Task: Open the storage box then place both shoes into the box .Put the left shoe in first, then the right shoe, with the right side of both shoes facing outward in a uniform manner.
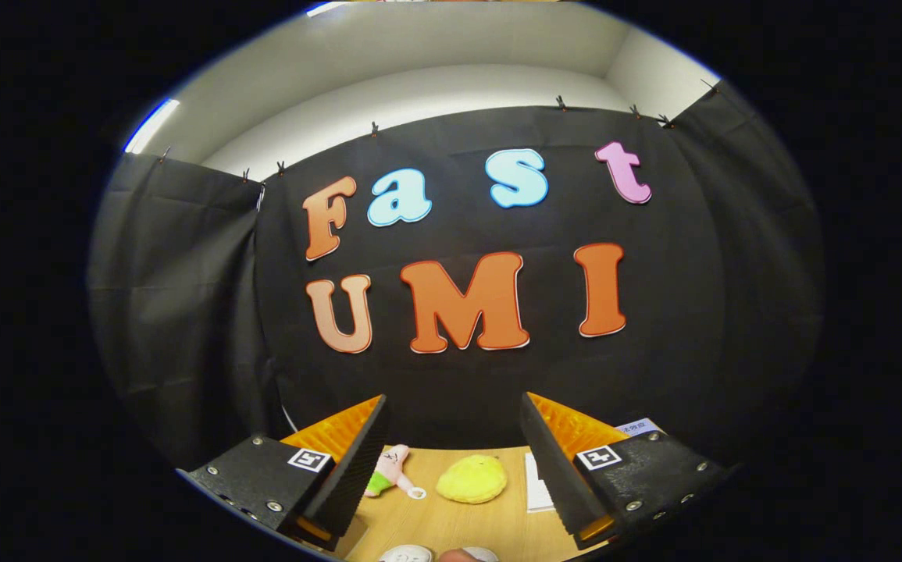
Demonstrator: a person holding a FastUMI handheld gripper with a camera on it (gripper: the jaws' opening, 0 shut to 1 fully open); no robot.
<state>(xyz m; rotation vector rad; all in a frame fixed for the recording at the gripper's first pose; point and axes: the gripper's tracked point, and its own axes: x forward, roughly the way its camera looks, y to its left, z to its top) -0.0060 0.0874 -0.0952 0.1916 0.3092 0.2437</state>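
Gripper (454,445) spread wide, ribbed black pads (357,468) holding nothing.
Beyond them on the smooth wooden table (451,519) lies a round yellow plush (472,478), a pink plush toy (390,468) beside it.

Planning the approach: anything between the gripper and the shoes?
Gripper is open. Just ahead on the light wooden table lie a yellow round plush and a pink star-shaped plush toy. Two white rounded shapes nearer the fingers may be shoes; too cropped to tell.
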